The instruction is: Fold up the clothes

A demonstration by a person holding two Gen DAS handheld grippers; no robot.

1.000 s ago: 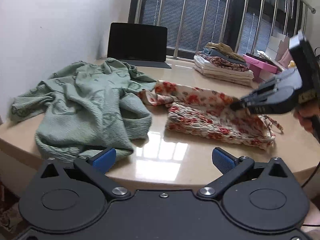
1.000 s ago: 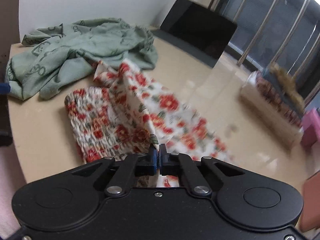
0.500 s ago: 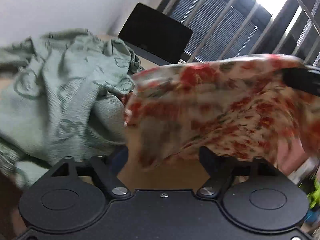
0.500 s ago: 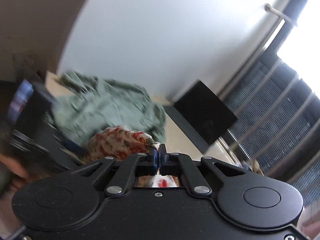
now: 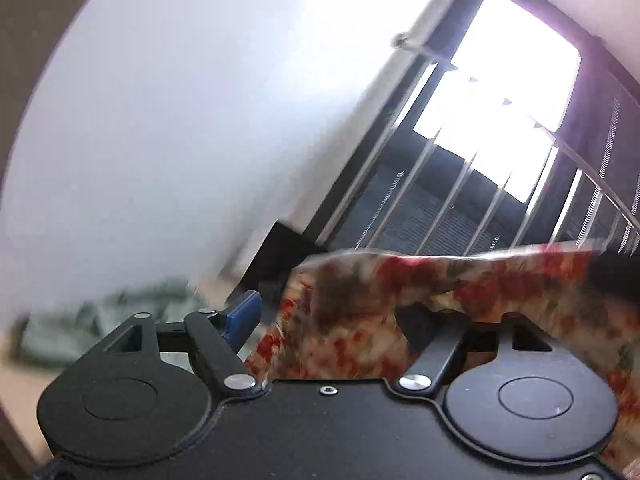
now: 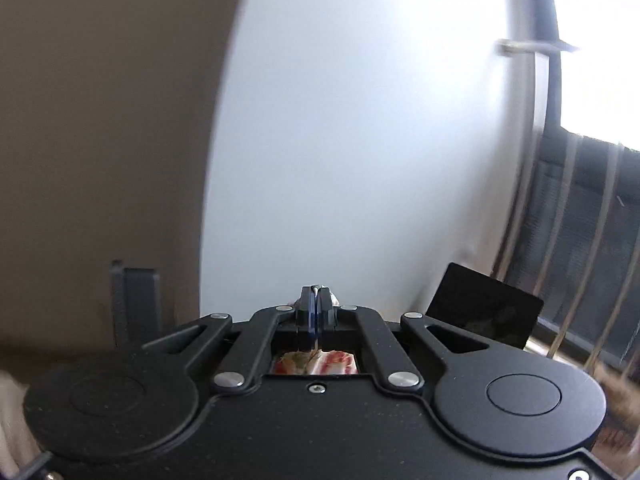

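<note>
The floral garment (image 5: 440, 280) hangs in the air, stretched across the left wrist view, blurred. My left gripper (image 5: 332, 316) has its jaws opening. The cloth lies between them and covers the right finger, while the blue left pad (image 5: 242, 314) stands apart from it. My right gripper (image 6: 316, 300) is shut on an edge of the floral garment (image 6: 320, 362), a sliver of which shows between the pads. A dark shape at the cloth's right end (image 5: 616, 276) looks like that gripper. The green garment (image 5: 100, 320) lies on the table, low left.
A black tablet (image 6: 484, 308) stands at the back of the table against the white wall (image 5: 160, 140). The barred window (image 5: 460, 200) fills the right. A blurred brownish pile (image 6: 616, 392) sits at the right edge of the right wrist view.
Both grippers have risen and tilted upward, so wall and window now fill the views. The floral garment came up off the table in the right gripper and now spans the left gripper's jaws.
</note>
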